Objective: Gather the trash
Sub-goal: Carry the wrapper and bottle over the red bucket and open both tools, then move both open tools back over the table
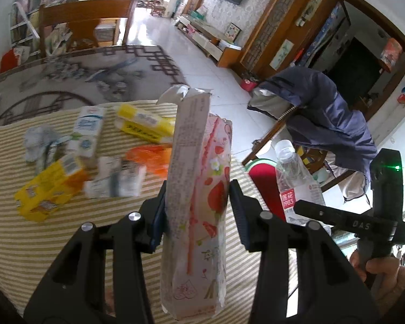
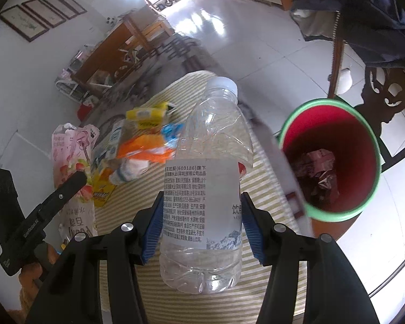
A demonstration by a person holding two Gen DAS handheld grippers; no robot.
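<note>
The left gripper [image 1: 197, 208] is clamped on an upright pink carton [image 1: 199, 189], with loose trash [image 1: 94, 162] on the striped table [image 1: 67, 243] to its left. The right gripper [image 2: 201, 224] is clamped on a clear bottle [image 2: 205, 183]; the red bin [image 2: 334, 162] stands just to its right.

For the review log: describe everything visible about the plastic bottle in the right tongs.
The plastic bottle is clear, thin and dented near the shoulder, and looks empty. It has a white cap and a white label with dark printed text, a mountain picture and a red patch. It stands roughly upright, cap away from the camera. The blue pads of the right tongs press the label on both sides, holding it above the striped tablecloth, beside the red bin with a green rim.
</note>
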